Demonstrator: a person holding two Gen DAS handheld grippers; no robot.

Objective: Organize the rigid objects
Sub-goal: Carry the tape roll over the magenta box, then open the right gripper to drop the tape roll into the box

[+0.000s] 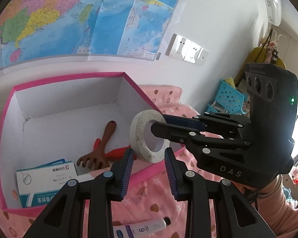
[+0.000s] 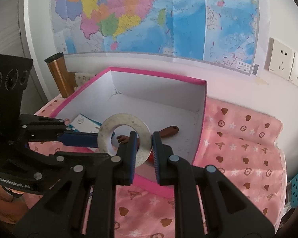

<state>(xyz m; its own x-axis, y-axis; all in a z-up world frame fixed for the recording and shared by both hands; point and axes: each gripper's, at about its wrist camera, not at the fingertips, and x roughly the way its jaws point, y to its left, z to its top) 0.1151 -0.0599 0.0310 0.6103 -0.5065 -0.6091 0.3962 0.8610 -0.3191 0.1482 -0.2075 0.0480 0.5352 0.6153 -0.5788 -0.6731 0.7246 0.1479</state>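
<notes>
A pale roll of tape (image 1: 143, 136) hangs over the near right edge of the pink box (image 1: 69, 77). My right gripper (image 1: 161, 125) is shut on the roll's ring wall, one finger through its hole; in the right wrist view the roll (image 2: 125, 138) sits between its fingers. My left gripper (image 1: 149, 158) is open just below the roll, its jaws apart. In the right wrist view it (image 2: 89, 138) comes in from the left beside the roll. Inside the box lie a brown wooden rake (image 1: 101, 148), a red tool (image 1: 117, 152) and a blue-white carton (image 1: 45, 180).
The box (image 2: 159, 75) stands on a pink patterned cloth (image 2: 244, 142) against a wall with a map. A copper tumbler (image 2: 59, 75) stands behind the box's left corner. A white tube (image 1: 145, 228) lies on the cloth near me. A blue basket (image 1: 228, 97) is at the right.
</notes>
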